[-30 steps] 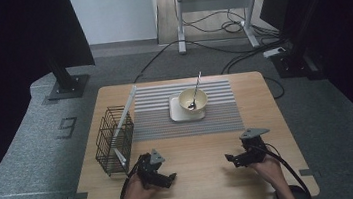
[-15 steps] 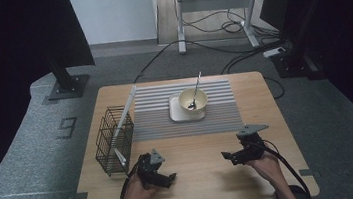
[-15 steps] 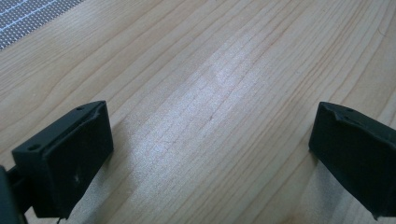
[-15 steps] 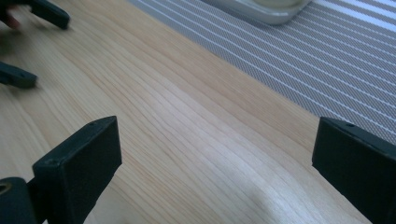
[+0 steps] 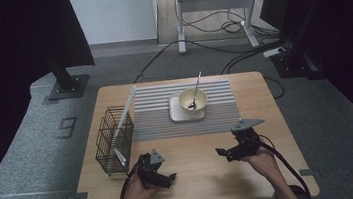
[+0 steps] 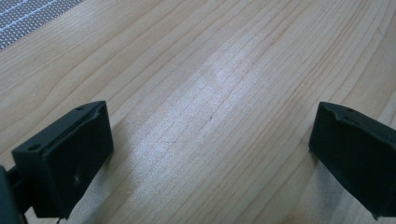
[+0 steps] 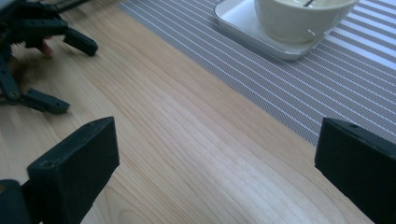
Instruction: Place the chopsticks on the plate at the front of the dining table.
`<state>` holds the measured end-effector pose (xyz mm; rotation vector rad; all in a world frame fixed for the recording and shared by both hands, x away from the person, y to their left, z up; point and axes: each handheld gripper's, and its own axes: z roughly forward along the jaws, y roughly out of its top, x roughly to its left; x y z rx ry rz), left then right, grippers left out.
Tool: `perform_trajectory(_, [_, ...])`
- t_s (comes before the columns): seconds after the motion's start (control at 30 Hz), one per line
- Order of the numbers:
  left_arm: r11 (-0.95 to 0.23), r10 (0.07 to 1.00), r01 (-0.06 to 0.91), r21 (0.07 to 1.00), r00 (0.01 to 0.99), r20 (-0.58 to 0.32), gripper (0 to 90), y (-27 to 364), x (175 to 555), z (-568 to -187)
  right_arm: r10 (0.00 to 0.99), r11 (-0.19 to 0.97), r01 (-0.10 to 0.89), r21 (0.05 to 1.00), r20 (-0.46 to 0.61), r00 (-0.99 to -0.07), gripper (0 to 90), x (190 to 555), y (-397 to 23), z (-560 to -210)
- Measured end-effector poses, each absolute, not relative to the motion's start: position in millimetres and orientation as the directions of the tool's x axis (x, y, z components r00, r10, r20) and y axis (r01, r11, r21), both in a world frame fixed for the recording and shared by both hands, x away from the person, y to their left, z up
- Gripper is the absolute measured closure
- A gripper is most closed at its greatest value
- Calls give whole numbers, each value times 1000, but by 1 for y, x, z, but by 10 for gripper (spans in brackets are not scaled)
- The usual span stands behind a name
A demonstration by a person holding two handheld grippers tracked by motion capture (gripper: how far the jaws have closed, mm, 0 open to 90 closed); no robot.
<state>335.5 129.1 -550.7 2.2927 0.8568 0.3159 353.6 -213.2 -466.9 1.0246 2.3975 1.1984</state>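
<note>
A cream bowl (image 5: 192,100) with a spoon (image 5: 195,91) in it stands on a square white plate (image 5: 176,113) on the striped mat (image 5: 156,117). My left gripper (image 5: 171,178) rests low over the bare wood near the front left. It is open, and its jaws stand wide apart in the left gripper view (image 6: 210,154) with nothing between them. My right gripper (image 5: 222,152) is at the front right, also open (image 7: 215,172) and empty. It points towards the left gripper (image 7: 44,60), with the bowl (image 7: 299,21) and plate (image 7: 243,25) off to its right.
A black wire basket (image 5: 113,139) stands at the table's left side, beside the mat's raised left edge (image 5: 126,115). Bare wood (image 5: 198,177) lies between the two grippers. The striped mat (image 7: 327,79) begins just beyond the right gripper's jaws.
My right gripper has shifted slightly forward, away from the table's near edge. The left gripper has stayed where it was.
</note>
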Motion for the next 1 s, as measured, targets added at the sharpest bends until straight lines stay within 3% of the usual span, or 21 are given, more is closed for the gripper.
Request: perform_trajectory(1.0, [-567,655,496,658,756,-5,0,129,335,-551,592,434,382,816,61,-803,0,372,-148,-401])
